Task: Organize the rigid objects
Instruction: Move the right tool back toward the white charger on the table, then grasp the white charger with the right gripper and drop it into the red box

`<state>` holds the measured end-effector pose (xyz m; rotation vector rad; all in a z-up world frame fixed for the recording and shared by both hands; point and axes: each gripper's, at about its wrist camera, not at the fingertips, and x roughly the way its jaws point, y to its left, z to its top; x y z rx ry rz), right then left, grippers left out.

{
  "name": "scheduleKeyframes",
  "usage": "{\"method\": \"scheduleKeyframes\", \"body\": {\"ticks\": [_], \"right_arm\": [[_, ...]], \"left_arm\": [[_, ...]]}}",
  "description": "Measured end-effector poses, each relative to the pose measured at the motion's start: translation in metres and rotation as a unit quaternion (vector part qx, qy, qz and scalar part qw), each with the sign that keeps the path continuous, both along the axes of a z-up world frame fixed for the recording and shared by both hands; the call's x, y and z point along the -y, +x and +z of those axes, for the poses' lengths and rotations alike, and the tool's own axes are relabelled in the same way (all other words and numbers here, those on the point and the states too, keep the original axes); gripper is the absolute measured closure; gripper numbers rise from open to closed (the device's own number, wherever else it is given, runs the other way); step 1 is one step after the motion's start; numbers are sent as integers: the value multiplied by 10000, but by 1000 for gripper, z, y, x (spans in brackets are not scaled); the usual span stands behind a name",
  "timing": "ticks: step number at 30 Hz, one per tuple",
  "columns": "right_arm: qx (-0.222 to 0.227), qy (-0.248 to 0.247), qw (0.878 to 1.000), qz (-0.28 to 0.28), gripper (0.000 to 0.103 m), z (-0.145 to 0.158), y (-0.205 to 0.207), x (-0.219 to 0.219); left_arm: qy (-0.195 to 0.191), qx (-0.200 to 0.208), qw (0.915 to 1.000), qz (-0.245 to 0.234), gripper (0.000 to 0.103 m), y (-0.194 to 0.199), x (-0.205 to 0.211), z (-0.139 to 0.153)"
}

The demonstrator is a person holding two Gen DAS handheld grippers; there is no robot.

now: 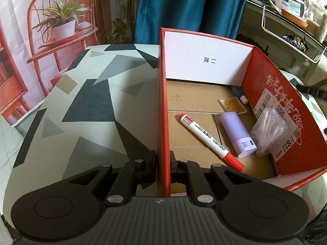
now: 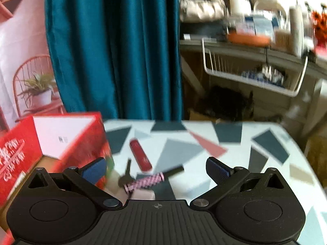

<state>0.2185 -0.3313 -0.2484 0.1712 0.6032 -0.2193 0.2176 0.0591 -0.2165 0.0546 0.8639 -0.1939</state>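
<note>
My left gripper (image 1: 163, 163) is shut on the left wall of the red cardboard box (image 1: 162, 102). Inside the box lie a white marker with red caps (image 1: 210, 139), a lilac tube (image 1: 238, 134), a clear bag of white pieces (image 1: 269, 130), a flat gold packet (image 1: 233, 104) and a small dark item (image 1: 238, 90). In the blurred right wrist view my right gripper (image 2: 156, 171) stands open above the patterned table (image 2: 204, 143). Below it lie a pink-handled tool with a black tip (image 2: 147, 180), a dark key-like piece (image 2: 126, 175) and a red flat case (image 2: 140, 155). The red box (image 2: 40, 143) sits to the left.
A white block (image 2: 143, 195) lies just under the right gripper's body. Behind the table hang a teal curtain (image 2: 112, 47) and a printed backdrop with a chair and plant (image 1: 59, 24). A cluttered shelf with a white wire basket (image 2: 251, 69) stands at the right.
</note>
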Motion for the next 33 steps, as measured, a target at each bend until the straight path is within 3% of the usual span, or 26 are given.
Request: {"method": "scheduleKeyframes", "body": {"ticks": [5, 7, 11, 20, 24, 33], "right_arm": [[-521, 383, 9974, 312, 2, -42, 9, -2], [-528, 598, 9962, 345, 3, -55, 11, -5], [-523, 401, 9977, 137, 5, -72, 21, -16], [-739, -210, 9970, -54, 43, -93, 40, -32], [-746, -273, 9968, -87, 48, -97, 42, -35], [-663, -347, 9970, 212, 70, -96, 31, -40]], "left_arm": [[0, -1, 10000, 5, 90, 0, 0, 0], [-7, -3, 10000, 8, 90, 0, 0, 0], [5, -13, 10000, 2, 90, 1, 0, 0], [-6, -13, 10000, 4, 90, 0, -1, 0], [-11, -13, 10000, 9, 90, 1, -1, 0], [-19, -5, 10000, 18, 90, 1, 0, 0]]}}
